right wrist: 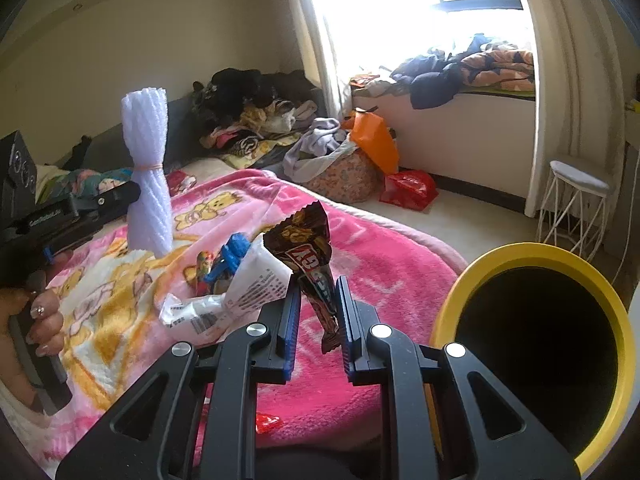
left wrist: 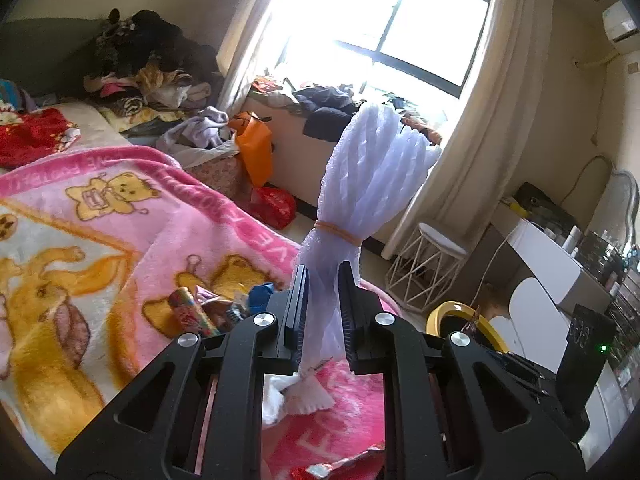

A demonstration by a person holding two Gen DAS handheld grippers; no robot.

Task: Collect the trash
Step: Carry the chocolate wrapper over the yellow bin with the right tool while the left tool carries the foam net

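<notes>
White foam netting [left wrist: 360, 200] stands clenched in the left tongs [left wrist: 323, 276]; the right tongs [right wrist: 318, 288] pinch a brown wrapper [right wrist: 312, 256] beside the yellow bin [right wrist: 480, 264]. Loose grips could drop either onto the bed [right wrist: 380, 248].

the crumpled brown foil snack wrapper [right wrist: 311, 256] bears large mirrored white letters, not legible as a word. the fluffy pink bear-print blanket [left wrist: 224, 216] shows partial letters "ve" along its edge. the white plastic packet [right wrist: 244, 292] carries print too small to read.

Wrappers [right wrist: 224, 292] lie on the blanket [right wrist: 380, 264] left of the bin [right wrist: 532, 252], stool [right wrist: 576, 200] behind it.
</notes>
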